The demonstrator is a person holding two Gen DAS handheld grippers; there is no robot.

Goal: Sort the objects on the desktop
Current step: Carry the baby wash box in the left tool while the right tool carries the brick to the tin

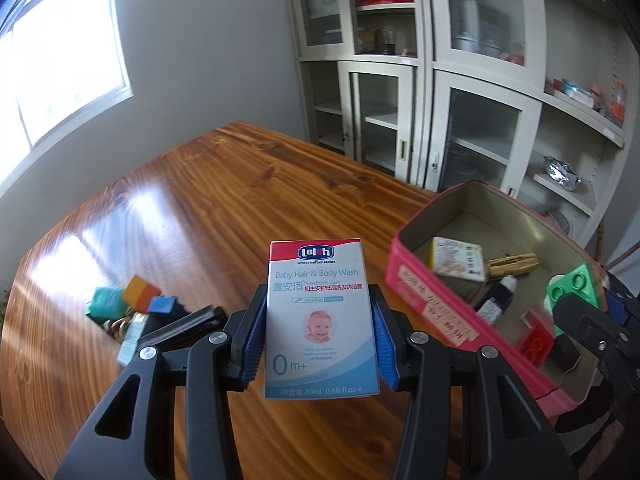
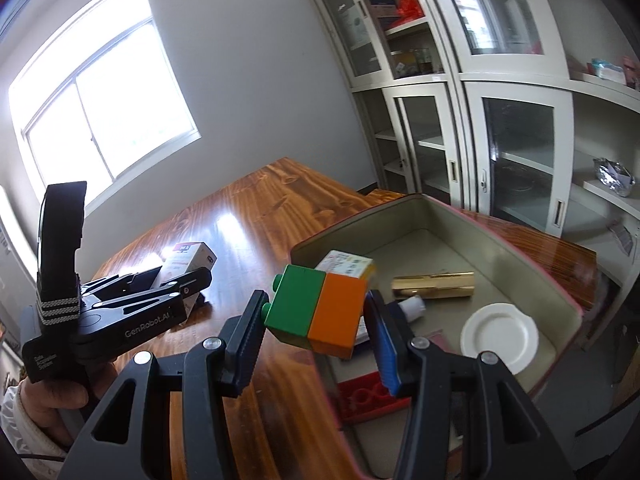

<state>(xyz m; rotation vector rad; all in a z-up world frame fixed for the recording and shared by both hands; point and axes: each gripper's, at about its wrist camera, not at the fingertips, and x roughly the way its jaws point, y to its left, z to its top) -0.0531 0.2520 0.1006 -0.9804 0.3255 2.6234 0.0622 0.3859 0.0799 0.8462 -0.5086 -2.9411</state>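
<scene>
Green-and-orange plastic brick pair (image 2: 318, 311) clamped in right gripper (image 2: 316, 344) over pink metal tin (image 2: 500, 240); left gripper (image 1: 320, 338) grips white baby-wash carton (image 1: 320, 320). Risk: both unloading together, collision at tin's near edge.

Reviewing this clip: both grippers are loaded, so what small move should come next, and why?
Probably lower the right gripper a little and release: its green-and-orange block hangs over the open pink tin, while the left gripper holds its baby wash box beside the tin.

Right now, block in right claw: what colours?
Block: green and orange halves; right wrist view.
</scene>
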